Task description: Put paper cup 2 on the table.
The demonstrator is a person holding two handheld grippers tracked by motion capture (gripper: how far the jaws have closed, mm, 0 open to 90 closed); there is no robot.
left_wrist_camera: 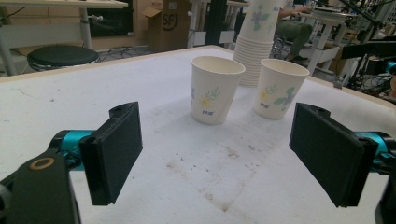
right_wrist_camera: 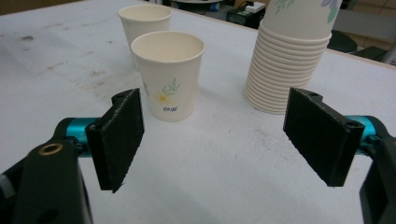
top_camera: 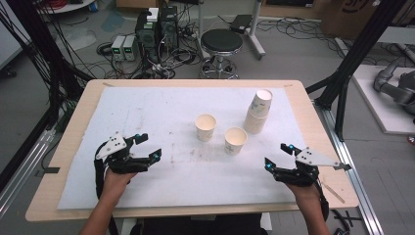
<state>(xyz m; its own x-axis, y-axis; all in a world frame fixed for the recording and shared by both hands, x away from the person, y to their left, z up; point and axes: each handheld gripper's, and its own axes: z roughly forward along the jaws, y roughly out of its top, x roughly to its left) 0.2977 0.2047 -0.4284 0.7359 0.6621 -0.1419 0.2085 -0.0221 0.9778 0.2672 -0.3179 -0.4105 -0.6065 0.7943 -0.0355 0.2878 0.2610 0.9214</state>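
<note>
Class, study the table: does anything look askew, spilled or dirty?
The stack of paper cups leans slightly instead of standing straight. Brownish stains mark the white mat. Both single cups stand upright; nothing is spilled.

Cream cups (left_wrist_camera: 217, 88) bear green-yellow floral prints.

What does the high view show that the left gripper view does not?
High view alone: both hands, the left gripper and the right gripper seen from above, and computer towers on the floor. Left gripper view alone: the flower prints on the two single cups and a cardboard box behind the table. Both: the two single cups, the cup stack, the white mat and the round stool.
</note>
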